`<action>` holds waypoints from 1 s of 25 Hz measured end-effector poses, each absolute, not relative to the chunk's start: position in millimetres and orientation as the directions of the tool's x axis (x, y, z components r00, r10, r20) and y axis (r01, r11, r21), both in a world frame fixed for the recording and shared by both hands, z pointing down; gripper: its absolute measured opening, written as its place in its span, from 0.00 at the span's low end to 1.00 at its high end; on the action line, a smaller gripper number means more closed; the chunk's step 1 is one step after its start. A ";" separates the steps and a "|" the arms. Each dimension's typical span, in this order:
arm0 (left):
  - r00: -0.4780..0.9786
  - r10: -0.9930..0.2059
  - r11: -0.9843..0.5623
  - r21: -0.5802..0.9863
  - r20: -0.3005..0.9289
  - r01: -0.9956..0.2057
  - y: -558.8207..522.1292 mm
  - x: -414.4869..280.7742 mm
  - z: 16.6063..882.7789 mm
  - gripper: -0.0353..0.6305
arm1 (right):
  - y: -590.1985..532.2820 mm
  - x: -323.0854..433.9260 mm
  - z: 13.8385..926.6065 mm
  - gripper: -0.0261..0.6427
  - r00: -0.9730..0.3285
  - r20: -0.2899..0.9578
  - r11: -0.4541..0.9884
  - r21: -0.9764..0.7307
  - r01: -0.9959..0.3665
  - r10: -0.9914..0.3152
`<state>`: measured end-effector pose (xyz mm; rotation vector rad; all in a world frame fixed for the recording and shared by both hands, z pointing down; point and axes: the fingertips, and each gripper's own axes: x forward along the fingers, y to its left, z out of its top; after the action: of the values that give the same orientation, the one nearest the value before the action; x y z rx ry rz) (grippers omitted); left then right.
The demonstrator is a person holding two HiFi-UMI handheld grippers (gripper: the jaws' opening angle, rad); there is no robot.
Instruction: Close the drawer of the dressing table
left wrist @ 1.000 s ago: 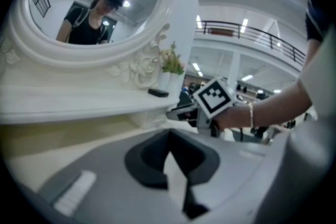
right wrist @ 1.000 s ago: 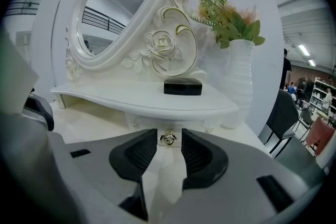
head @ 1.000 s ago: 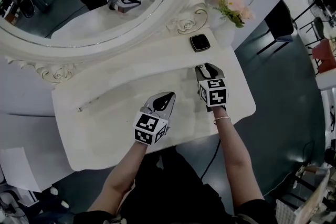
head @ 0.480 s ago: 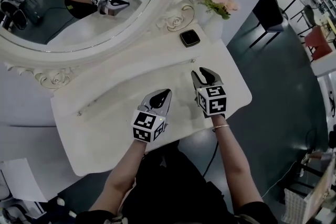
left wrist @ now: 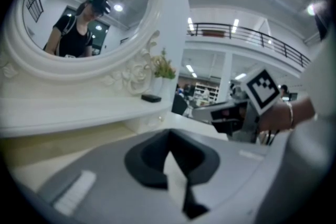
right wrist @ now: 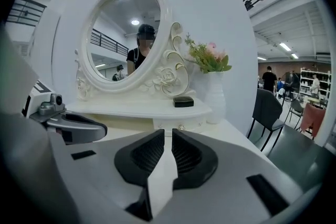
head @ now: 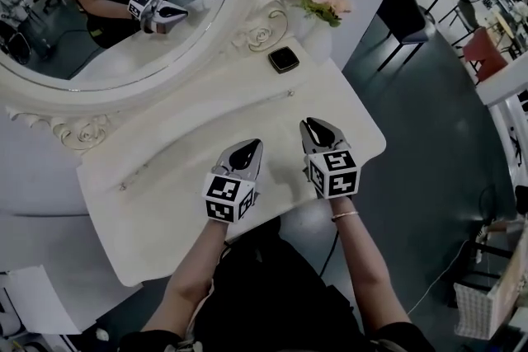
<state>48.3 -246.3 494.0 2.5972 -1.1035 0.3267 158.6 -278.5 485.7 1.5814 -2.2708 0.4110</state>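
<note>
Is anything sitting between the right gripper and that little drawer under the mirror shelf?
Nothing visible does. From the right gripper, whose empty jaws are closing, only bare tabletop leads to the drawer front. The black box sits on the shelf above, the vase off to the right.

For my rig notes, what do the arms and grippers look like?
Left gripper and right gripper: grey shells, black pads, a white cube with black square markers. Black short-sleeved top, a bracelet on the right wrist. Right jaws closing, empty.
</note>
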 end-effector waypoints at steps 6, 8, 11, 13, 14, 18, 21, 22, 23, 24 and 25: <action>0.680 -0.662 -0.666 0.169 0.314 -0.726 -241.3 44.2 488.0 0.06 | -252.6 156.7 473.7 0.07 -0.302 0.410 0.305 -0.059 -0.950 -0.861; 0.683 -0.661 -0.671 0.163 0.310 -0.724 -239.3 43.1 486.0 0.06 | -243.0 154.5 471.8 0.06 -0.300 0.404 0.298 -0.069 -0.952 -0.864; 0.684 -0.661 -0.674 0.155 0.308 -0.722 -236.3 40.6 483.5 0.06 | -229.0 149.6 469.2 0.06 -0.301 0.395 0.292 -0.086 -0.953 -0.868; 0.684 -0.662 -0.676 0.150 0.307 -0.721 -233.8 38.4 481.6 0.06 | -220.2 146.7 467.7 0.06 -0.300 0.387 0.284 -0.099 -0.954 -0.872; 0.685 -0.662 -0.677 0.149 0.306 -0.721 -232.1 37.2 480.8 0.06 | -215.9 145.8 467.2 0.05 -0.298 0.384 0.278 -0.107 -0.955 -0.874; 0.686 -0.663 -0.679 0.145 0.301 -0.720 -225.3 34.3 478.5 0.06 | -199.4 145.7 467.5 0.05 -0.284 0.374 0.252 -0.133 -0.959 -0.883; 0.688 -0.662 -0.684 0.134 0.298 -0.717 -221.0 31.7 476.7 0.06 | -187.4 144.7 468.5 0.05 -0.273 0.375 0.238 -0.137 -0.961 -0.886; 0.688 -0.662 -0.686 0.131 0.297 -0.716 -219.7 30.9 476.1 0.06 | -183.4 144.3 469.0 0.05 -0.270 0.375 0.234 -0.140 -0.962 -0.887; 0.689 -0.662 -0.687 0.129 0.296 -0.715 -218.4 30.4 475.5 0.06 | -179.6 144.3 469.5 0.05 -0.268 0.375 0.230 -0.142 -0.963 -0.887; 0.690 -0.662 -0.688 0.128 0.294 -0.715 -217.4 30.1 474.8 0.06 | -176.1 144.4 469.9 0.05 -0.266 0.375 0.227 -0.145 -0.963 -0.888; 0.690 -0.662 -0.688 0.127 0.292 -0.714 -216.5 29.9 474.2 0.06 | -172.9 144.7 470.2 0.05 -0.265 0.374 0.225 -0.146 -0.963 -0.889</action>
<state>29.9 -216.5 474.2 2.6706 -1.1050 0.3281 144.7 -172.9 470.2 1.7589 -2.2850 0.5179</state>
